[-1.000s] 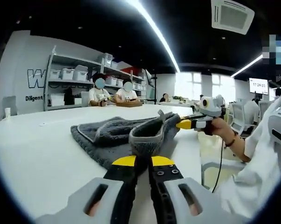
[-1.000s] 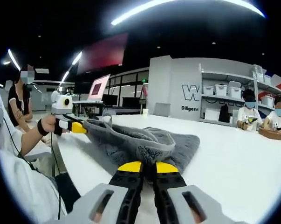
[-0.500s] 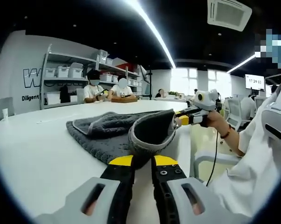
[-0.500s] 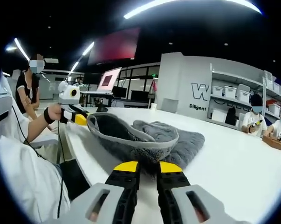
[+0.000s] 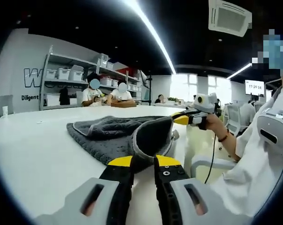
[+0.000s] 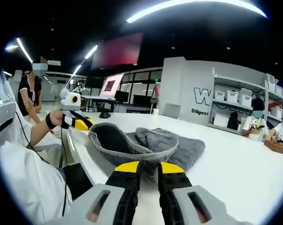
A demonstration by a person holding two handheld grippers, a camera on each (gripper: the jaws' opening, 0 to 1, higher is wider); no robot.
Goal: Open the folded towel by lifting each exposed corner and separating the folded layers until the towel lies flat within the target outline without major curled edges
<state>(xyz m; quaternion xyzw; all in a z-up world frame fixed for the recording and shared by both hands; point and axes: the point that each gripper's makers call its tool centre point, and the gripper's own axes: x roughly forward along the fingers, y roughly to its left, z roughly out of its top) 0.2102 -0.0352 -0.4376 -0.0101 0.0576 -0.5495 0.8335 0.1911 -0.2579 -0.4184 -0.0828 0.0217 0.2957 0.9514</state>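
Since a moment ago, both lifted towel (image 5: 118, 133) corners have drawn closer together, bowing the hem between them into a loop. Left hand-held gripper (image 5: 143, 161) is clamped on one corner, right hand-held gripper (image 6: 149, 165) clamped on the other. Most of the grey towel lies on the white bench (image 5: 33, 154).
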